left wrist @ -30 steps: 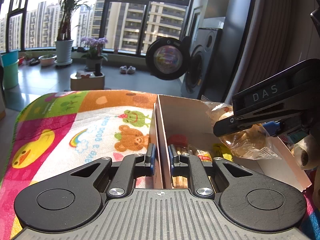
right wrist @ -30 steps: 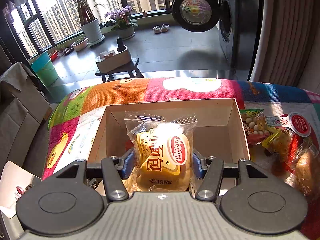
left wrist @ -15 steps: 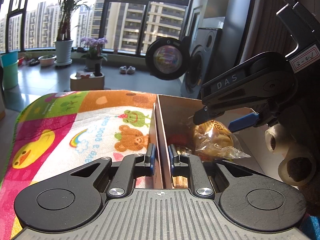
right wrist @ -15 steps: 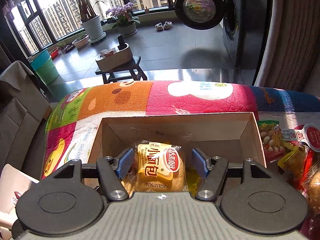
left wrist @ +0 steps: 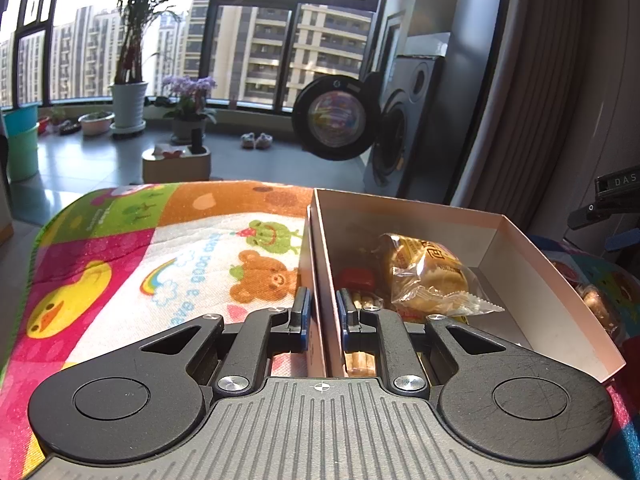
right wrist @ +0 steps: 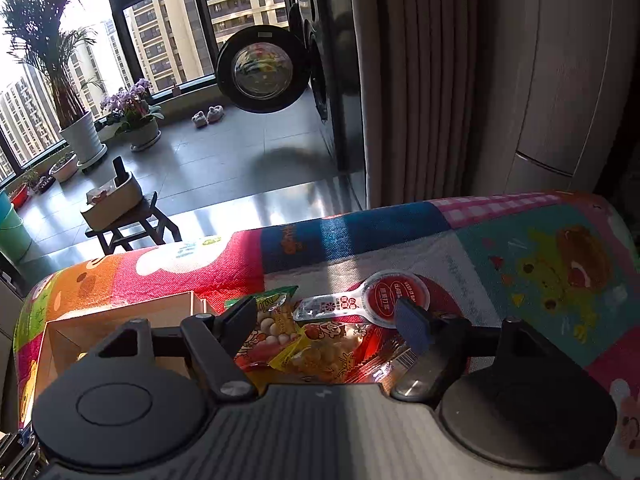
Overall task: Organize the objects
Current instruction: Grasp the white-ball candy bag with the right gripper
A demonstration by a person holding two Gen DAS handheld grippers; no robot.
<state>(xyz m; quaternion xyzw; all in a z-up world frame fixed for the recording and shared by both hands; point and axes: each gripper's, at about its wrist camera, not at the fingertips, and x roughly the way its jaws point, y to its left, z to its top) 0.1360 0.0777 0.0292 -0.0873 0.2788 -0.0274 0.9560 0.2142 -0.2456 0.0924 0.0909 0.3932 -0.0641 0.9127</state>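
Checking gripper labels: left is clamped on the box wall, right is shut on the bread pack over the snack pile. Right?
Half right. The left gripper does clamp the box wall. The right gripper is open and empty over the snack pile, per the right wrist view; the bread pack lies in the box.

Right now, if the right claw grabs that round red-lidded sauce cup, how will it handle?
The sauce cup looks light, so it should lift easily. Its clear plastic is glossy, so probably slippery. It lies atop loose snack bags, so it may slide when the open right claw closes.
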